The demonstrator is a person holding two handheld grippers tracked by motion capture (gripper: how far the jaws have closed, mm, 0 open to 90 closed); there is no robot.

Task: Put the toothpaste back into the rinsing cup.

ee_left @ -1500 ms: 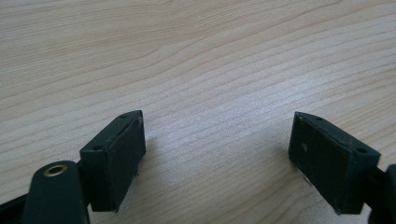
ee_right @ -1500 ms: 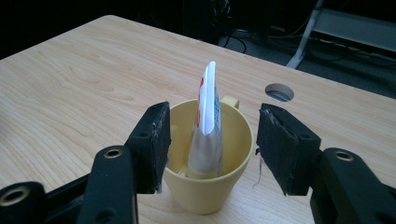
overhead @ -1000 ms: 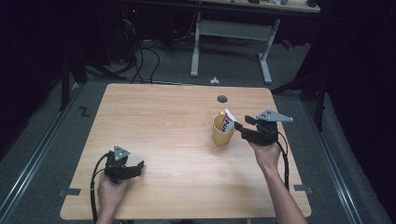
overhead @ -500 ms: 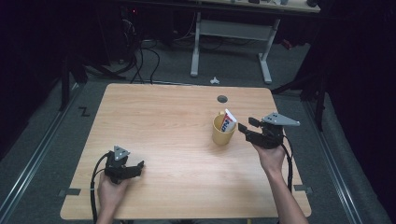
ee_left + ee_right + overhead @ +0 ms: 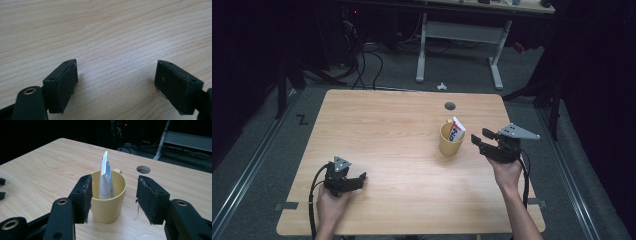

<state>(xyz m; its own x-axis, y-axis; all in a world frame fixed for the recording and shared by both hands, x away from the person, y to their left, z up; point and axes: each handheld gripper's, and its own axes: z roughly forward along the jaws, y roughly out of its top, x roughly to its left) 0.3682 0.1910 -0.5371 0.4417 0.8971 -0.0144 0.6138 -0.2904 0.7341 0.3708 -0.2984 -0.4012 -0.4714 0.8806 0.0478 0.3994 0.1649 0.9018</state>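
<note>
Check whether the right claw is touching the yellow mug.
Apart. In the high view a strip of bare table separates the right claw from the yellow mug; the right gripper view shows its jaws open, short of the mug.

left tongs (image 5: 354, 181) open, right tongs (image 5: 478, 140) closing

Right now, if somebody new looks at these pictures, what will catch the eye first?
The yellow mug right of the table's middle, with a white toothpaste tube standing tilted inside it. Just right of it, the right claw faces the mug, jaws apart and closing a little, not touching it. The left claw rests open on the wooden table near the front left.
</note>
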